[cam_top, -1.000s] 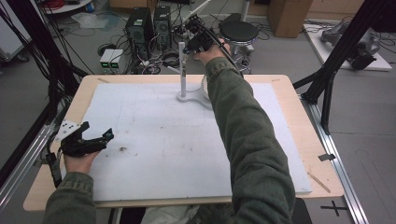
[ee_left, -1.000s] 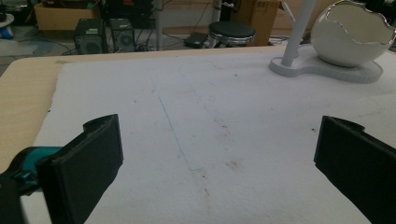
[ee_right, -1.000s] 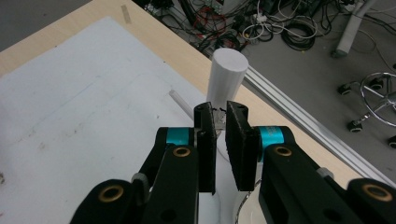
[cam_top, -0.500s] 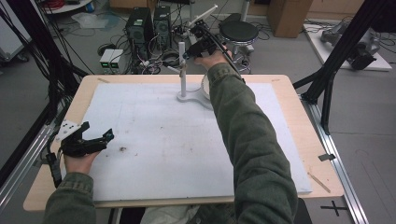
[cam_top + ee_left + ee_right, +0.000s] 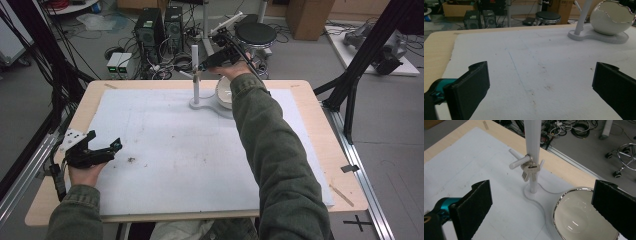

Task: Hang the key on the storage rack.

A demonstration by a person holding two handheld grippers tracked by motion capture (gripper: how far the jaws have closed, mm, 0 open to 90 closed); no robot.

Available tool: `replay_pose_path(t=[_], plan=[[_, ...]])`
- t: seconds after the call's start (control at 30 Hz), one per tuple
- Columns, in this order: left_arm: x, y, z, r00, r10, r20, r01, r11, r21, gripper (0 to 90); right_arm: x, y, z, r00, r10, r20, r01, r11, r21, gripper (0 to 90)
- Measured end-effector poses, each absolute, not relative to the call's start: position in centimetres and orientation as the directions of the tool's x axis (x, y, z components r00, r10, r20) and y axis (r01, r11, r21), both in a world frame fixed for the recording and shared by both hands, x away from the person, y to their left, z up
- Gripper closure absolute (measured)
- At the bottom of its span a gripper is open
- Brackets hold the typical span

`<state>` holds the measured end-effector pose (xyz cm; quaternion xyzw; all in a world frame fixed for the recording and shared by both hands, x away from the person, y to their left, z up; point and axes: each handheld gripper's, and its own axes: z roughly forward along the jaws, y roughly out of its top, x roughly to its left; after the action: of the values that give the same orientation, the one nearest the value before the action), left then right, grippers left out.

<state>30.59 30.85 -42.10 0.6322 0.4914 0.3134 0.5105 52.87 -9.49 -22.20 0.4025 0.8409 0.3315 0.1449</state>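
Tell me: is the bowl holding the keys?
No. The keys hang from a peg on the stand; the bowl is empty.

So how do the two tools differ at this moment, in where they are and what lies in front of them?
The left tool lies low at the mat's near left edge; the right tool is raised at the far side, above the white stand. The left tool faces bare mat with the stand and bowl far off; the right tool looks down on the keys hanging from a peg. The right tool's jaws have just been opening. Both stand open with nothing between the jaws.
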Motion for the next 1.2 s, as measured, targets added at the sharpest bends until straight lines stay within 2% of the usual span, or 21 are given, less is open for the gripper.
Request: replay_pose_path(t=[0.93, 1.2], plan=[[30.8, 30.4, -41.9, 0.334, 0.937, -0.104, 0.299, -0.001, 0.954, 1.7, 49.4, -13.3, -25.0, -0.604, 0.796, 0.026, 0.595, 0.429, 0.68, 0.6], [30.9, 30.3, -42.0, 0.337, 0.936, -0.103, 0.301, -0.003, 0.954, 1.7, 48.5, -13.8, -25.7, -0.61, 0.793, -0.005, 0.59, 0.458, 0.665, 0.6]])
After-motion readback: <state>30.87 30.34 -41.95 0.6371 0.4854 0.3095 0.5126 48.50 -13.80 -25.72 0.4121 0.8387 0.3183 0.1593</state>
